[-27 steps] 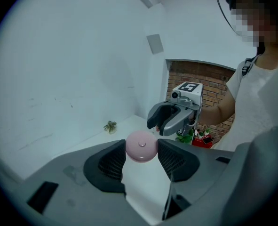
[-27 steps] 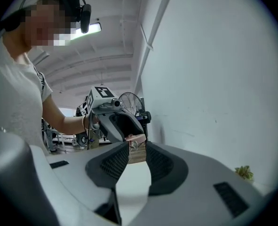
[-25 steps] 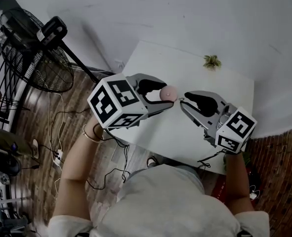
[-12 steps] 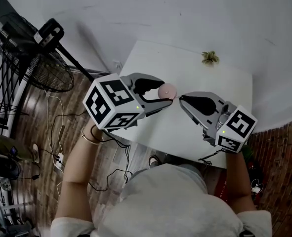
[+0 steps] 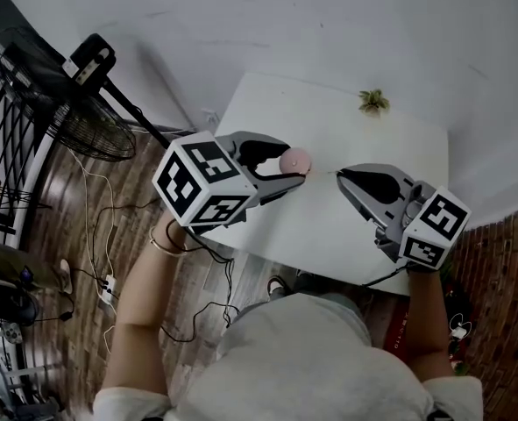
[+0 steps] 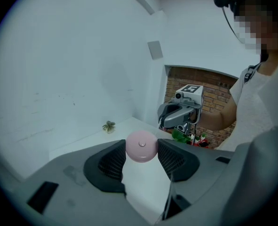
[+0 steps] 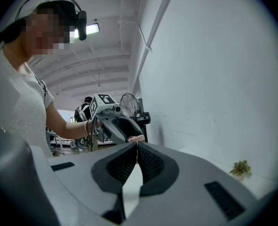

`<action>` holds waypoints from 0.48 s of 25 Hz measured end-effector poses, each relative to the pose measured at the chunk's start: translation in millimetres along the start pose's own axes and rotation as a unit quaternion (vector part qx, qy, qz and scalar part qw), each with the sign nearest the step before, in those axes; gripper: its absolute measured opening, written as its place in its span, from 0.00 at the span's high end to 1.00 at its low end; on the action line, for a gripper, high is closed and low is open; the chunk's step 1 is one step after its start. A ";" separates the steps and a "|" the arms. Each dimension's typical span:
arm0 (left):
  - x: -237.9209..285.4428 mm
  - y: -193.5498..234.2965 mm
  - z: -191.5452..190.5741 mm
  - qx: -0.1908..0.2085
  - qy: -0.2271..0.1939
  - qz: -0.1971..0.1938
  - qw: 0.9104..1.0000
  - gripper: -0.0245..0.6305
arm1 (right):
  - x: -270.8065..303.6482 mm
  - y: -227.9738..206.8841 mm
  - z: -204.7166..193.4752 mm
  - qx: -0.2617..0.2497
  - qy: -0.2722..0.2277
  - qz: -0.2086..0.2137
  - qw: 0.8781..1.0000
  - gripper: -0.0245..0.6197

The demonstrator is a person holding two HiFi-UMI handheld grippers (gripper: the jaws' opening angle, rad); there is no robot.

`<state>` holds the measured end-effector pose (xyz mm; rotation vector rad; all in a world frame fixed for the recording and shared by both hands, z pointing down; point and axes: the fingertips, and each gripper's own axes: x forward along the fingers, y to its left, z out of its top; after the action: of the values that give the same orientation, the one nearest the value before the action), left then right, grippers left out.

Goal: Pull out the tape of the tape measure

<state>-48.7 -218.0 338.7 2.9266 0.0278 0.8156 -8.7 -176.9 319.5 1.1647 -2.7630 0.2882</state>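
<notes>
My left gripper (image 5: 295,163) is clamped on the small round pink tape measure (image 6: 141,146), holding it above the white rectangular table (image 5: 355,139). My right gripper (image 5: 341,174), jaws pressed together, is just beside it. Any tape drawn between the two is too thin to discern.

Right gripper (image 7: 137,143) contents indistinct, fan (image 5: 81,123) partly off-view

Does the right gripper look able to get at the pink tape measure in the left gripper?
Probably yes: the right gripper points straight at the tape measure clamped in the left gripper, with no obstacle between them. Its fingers are shut, though, so they'd need opening.
</notes>
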 end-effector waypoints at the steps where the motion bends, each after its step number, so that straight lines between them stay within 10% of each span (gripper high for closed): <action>1: 0.1 -1.0 0.6 -0.003 -0.005 -0.004 1.000 0.63 | -1.7 0.0 -0.1 -0.003 0.001 -0.002 1.000 0.95; 12: 8.7 -14.9 4.3 0.027 0.003 -0.018 0.999 0.63 | -16.8 3.0 4.0 -0.004 0.018 -0.014 1.000 0.95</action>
<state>-38.9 -203.3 337.9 2.9645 0.1038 0.8296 0.7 -164.1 312.0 1.1847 -2.7123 0.2905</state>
